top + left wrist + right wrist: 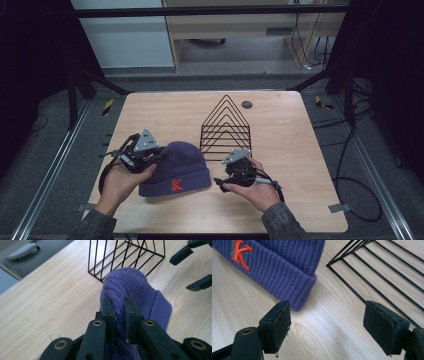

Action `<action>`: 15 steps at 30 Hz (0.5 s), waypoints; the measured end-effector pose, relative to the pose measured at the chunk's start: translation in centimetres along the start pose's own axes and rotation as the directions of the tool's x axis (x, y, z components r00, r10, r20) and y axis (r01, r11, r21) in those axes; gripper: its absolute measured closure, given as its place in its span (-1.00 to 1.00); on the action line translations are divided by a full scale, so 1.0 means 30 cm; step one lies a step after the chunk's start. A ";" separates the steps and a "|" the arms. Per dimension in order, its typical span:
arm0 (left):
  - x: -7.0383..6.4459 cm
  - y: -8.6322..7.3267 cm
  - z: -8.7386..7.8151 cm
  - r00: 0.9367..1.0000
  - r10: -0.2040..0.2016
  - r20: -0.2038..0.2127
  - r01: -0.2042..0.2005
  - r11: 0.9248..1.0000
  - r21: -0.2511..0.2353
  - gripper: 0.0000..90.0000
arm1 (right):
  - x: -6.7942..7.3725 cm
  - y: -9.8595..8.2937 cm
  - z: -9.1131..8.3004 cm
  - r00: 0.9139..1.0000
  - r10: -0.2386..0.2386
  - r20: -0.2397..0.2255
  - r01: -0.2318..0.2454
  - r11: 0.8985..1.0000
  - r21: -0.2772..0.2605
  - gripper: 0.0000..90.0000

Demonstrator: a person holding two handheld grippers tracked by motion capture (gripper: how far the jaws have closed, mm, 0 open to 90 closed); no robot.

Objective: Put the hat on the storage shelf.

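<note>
Left gripper point(119, 307) is pinching a fold of the purple hat point(176, 167) at its left side, fingers point(108, 312) pressed onto the knit. Hat is lying on the bench point(165, 112), near centre, just left of the black wire rack point(226, 127). Right gripper point(328, 327) is hovering just right of the hat's brim, fingers spread, gripping nothing.

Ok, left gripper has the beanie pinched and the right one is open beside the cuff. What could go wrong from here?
1. The left gripper pinches only a small fold of the purple beanie, so the knit may stretch or slip out if lifted one-sided.
2. The black wire rack stands just behind the beanie; a swing that way could snag the knit.
3. The right gripper hangs open over bare table, beside the cuff; closing now would likely miss it.
</note>
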State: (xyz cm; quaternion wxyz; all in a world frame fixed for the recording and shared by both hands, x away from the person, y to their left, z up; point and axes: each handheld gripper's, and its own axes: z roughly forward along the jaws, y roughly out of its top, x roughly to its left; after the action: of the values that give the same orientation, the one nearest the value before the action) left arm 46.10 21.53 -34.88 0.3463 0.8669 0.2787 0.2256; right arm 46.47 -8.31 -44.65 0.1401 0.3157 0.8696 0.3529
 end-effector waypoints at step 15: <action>0.036 0.057 -0.094 0.999 0.023 -0.028 -0.024 0.999 -0.039 0.79 | 0.001 0.033 -0.020 1.000 -0.015 0.007 0.015 1.000 -0.016 -0.51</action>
State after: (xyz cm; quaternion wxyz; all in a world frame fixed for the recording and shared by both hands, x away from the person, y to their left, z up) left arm 45.83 22.52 -31.55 0.3565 0.8601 0.2686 0.2469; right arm 46.60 -8.06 -43.53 0.1482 0.3093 0.8686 0.3576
